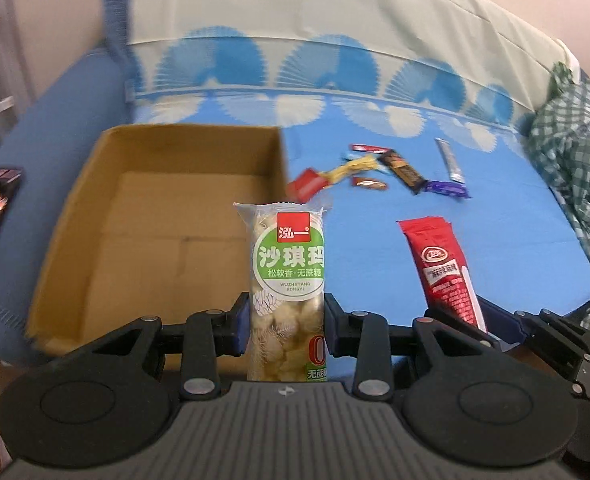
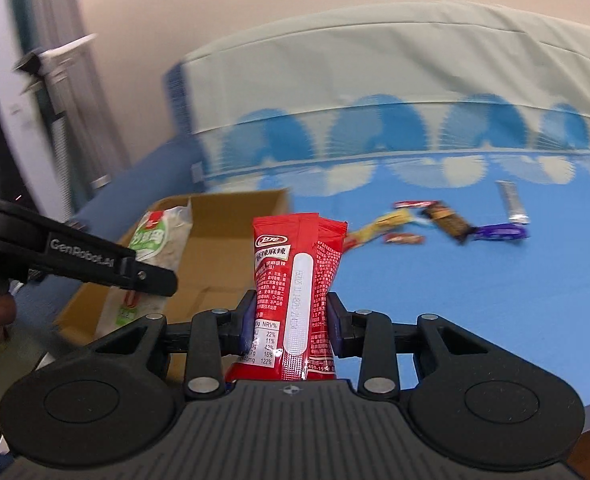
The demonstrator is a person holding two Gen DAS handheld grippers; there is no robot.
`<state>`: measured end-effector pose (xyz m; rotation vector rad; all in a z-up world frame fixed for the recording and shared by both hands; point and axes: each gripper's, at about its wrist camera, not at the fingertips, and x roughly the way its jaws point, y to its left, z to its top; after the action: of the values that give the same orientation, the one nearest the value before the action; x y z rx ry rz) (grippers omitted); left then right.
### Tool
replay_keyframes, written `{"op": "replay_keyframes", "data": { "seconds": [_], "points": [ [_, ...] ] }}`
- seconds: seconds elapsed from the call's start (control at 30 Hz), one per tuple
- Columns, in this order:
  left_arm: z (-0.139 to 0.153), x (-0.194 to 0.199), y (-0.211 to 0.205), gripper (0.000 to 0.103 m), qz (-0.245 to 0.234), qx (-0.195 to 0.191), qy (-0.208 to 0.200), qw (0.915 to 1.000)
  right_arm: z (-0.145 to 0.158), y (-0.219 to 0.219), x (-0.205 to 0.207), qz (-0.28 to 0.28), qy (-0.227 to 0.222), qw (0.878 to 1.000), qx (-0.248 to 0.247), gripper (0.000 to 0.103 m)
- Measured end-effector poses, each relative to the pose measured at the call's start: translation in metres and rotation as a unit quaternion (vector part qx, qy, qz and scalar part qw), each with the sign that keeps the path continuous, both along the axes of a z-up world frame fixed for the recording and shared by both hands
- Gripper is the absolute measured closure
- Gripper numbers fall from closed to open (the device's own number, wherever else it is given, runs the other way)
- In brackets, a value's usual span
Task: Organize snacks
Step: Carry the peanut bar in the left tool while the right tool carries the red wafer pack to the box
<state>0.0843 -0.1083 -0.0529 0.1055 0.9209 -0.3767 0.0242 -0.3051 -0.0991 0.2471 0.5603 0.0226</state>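
While gripped: sachima pack (image 1: 287, 280), red packet (image 2: 295, 292).

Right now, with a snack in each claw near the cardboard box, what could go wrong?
1. The left claw pinches only the lower part of the tall clear green-labelled pastry pack; it may tilt or slip.
2. The right claw, holding the red foil snack packet, is close beside the left one; they could collide over the open brown cardboard box.

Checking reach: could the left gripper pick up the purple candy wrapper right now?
Probably not: the left gripper is shut on the sachima pack, and the purple candy wrapper lies across the blue sheet, unobstructed.
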Motion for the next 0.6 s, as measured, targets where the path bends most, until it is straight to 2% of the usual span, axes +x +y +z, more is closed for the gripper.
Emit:
{"op": "replay_keyframes", "data": {
  "seconds": [0.17,0.3,0.6],
  "points": [
    [0.005,-0.042,0.051,0.063,0.033,0.005,-0.03,0.999,0.01,0.05,-0.022,0.042,0.001,0.999,-0.018,0.066],
    [0.012,-0.062,0.076,0.063,0.049,-0.016,-0.036,0.998,0.021,0.073,-0.035,0.056,-0.014,0.997,-0.041,0.066],
    [0.027,-0.088,0.095,0.063,0.057,-0.036,-0.066,0.9955,0.034,0.093,-0.052,0.06,-0.033,0.995,-0.074,0.066]
  ]
}}
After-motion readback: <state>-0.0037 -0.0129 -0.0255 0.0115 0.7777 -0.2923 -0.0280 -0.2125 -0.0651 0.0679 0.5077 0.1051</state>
